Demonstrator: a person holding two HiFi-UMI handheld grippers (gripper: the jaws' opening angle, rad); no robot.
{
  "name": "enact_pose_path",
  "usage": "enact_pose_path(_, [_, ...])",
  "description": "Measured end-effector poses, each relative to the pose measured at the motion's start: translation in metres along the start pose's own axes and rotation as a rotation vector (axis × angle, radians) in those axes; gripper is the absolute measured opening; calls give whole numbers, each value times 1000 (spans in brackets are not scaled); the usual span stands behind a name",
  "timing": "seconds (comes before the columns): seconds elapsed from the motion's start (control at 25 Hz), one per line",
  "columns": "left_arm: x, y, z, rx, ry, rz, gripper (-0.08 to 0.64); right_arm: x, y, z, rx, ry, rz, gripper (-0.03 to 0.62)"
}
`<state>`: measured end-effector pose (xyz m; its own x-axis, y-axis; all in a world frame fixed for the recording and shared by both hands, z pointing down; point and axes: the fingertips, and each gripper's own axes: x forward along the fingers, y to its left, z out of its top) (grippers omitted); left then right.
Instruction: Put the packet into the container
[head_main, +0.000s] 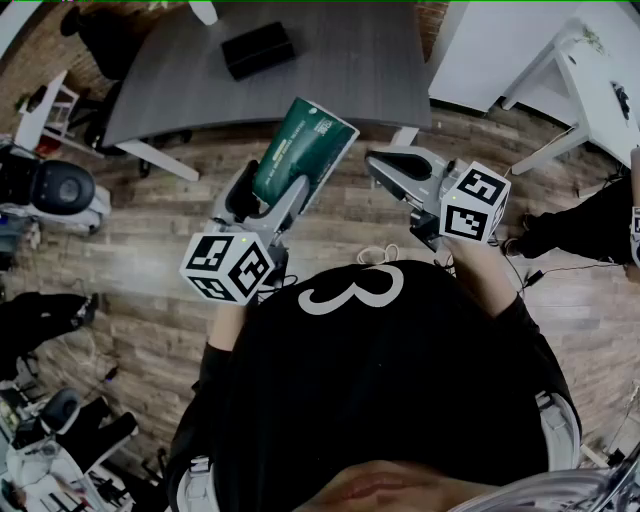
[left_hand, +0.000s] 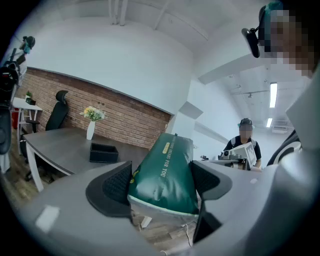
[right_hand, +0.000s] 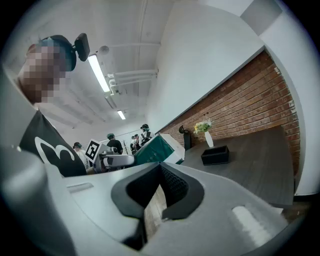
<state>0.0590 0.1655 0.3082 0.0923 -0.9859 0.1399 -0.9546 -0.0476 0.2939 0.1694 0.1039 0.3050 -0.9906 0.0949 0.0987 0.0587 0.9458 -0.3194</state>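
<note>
A dark green packet (head_main: 302, 148) with a white edge is held up in the air, my left gripper (head_main: 272, 192) shut on its lower end. In the left gripper view both black pads press the packet (left_hand: 165, 172) from either side, and its top tilts away from me. The black open container (head_main: 258, 48) sits on the grey table (head_main: 360, 70), ahead of both grippers and apart from them. The container (left_hand: 104, 153) also lies beyond the left jaws. My right gripper (head_main: 378, 162) hangs beside the packet, shut, with nothing between its pads (right_hand: 172, 185).
A vase of flowers (left_hand: 91, 122) stands on the table behind the container. An office chair (left_hand: 56, 115) is at the table's far end. White desks (head_main: 590, 80) stand at the right. Several people (right_hand: 112, 142) are in the room's background. The floor (head_main: 150, 260) is wood.
</note>
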Motion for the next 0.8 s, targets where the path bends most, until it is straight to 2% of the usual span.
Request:
enact_pose_path(0.52, [-2,0,-2,0,-6,-8,393,0,1,0,-7,-7,0,2])
enact_pose_path(0.8, [-6,5,-7,-10,-8,7,393,-3,-10,1,-47,-30,-62,2])
